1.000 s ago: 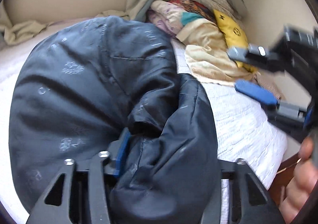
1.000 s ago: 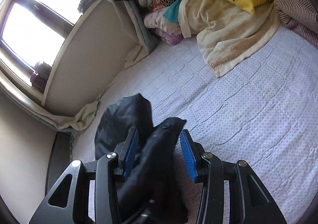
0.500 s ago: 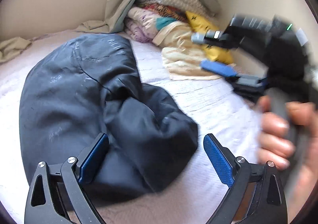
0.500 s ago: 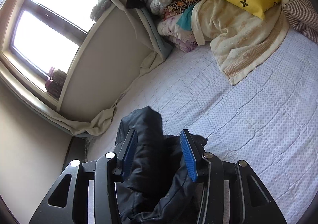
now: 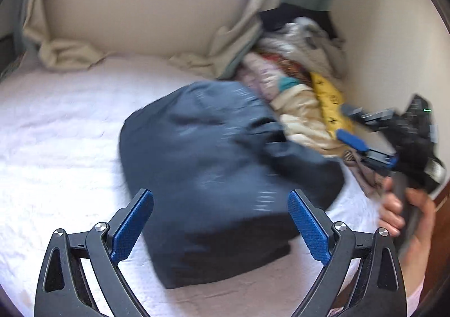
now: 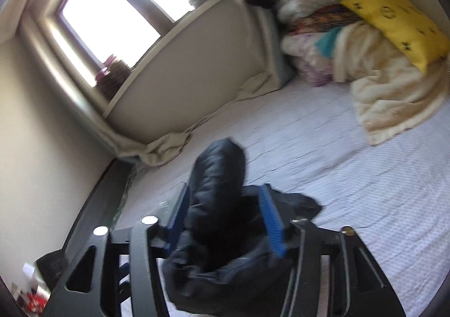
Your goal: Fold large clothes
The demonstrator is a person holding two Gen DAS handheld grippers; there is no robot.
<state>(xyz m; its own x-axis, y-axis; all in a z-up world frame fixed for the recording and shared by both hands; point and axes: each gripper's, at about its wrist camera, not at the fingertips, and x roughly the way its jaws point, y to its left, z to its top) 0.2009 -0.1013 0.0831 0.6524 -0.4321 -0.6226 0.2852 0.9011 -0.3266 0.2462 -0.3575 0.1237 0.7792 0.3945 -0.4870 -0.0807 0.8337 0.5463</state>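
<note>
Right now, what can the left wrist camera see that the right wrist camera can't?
Only the left wrist camera shows the person's hand wrapped round the right gripper, seen from outside. Its jaws have just been opening, and nothing looks caught between them. Only the right wrist camera shows the bright window, the plant on its sill and the clutter on the floor. Both show the dark jacket on the white bed and the yellow pillow on the blanket pile.
</note>
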